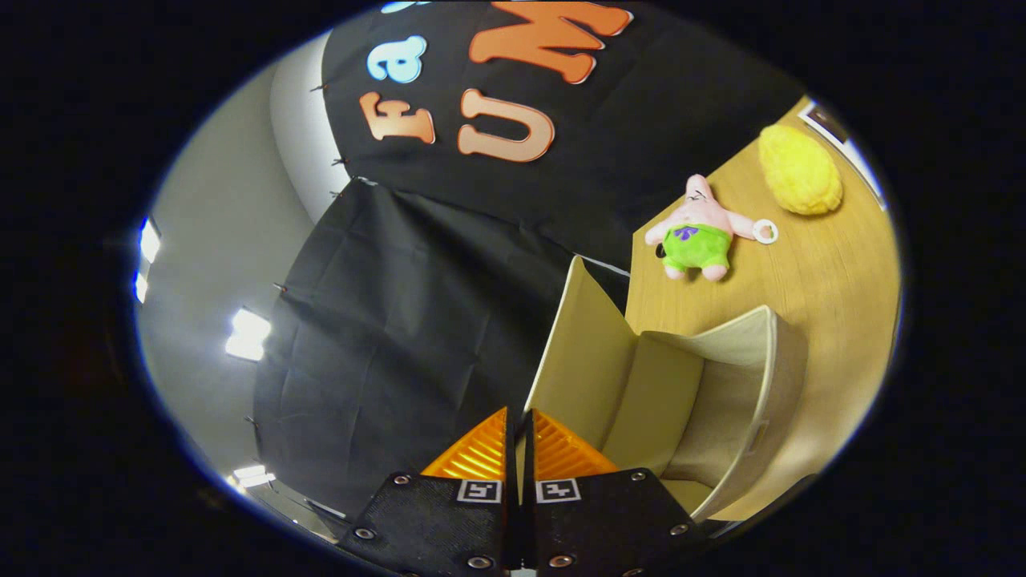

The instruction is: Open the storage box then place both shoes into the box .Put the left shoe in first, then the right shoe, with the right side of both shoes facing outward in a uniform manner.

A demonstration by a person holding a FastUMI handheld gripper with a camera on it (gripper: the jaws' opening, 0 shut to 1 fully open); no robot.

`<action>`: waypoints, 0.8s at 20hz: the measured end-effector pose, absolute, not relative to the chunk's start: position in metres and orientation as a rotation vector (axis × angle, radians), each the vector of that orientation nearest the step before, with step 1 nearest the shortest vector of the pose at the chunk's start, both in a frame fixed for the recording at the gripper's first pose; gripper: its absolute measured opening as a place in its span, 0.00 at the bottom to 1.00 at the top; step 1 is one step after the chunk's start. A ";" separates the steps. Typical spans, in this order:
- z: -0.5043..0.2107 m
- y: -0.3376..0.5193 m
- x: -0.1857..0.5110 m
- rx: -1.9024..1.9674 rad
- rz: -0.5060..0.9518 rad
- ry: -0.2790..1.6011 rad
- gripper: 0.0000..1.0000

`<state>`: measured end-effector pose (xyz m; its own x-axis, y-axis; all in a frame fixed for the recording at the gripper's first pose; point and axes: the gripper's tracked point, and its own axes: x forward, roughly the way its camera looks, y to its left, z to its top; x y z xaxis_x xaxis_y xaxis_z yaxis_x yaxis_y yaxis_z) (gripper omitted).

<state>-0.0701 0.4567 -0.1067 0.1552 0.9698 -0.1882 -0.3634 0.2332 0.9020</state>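
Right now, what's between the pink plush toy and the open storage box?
Only bare wooden table, gripper view. The pink plush toy lies beyond the storage box; gripper fingers pinch the box's raised lid.

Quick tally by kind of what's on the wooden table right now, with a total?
Storage box, lid raised with its edge pinched between the fingers of the gripper: 1
Plush toys: 2, a pink star and a yellow one
Total on the table: 3
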 end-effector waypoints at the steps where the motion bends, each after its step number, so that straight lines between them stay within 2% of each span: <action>1: -0.102 0.469 -0.074 0.792 1.140 0.927 0.02; 5: -0.084 0.530 -0.088 0.679 1.187 0.904 0.04; 8: -0.090 0.564 -0.099 0.580 1.208 0.893 0.13; 9: -0.097 0.562 -0.108 0.548 1.212 0.887 0.23; 13: -0.107 0.572 -0.105 0.496 1.188 0.854 0.85; 15: -0.111 0.572 -0.100 0.482 1.165 0.851 0.98; 16: -0.111 0.571 -0.096 0.477 1.153 0.843 0.98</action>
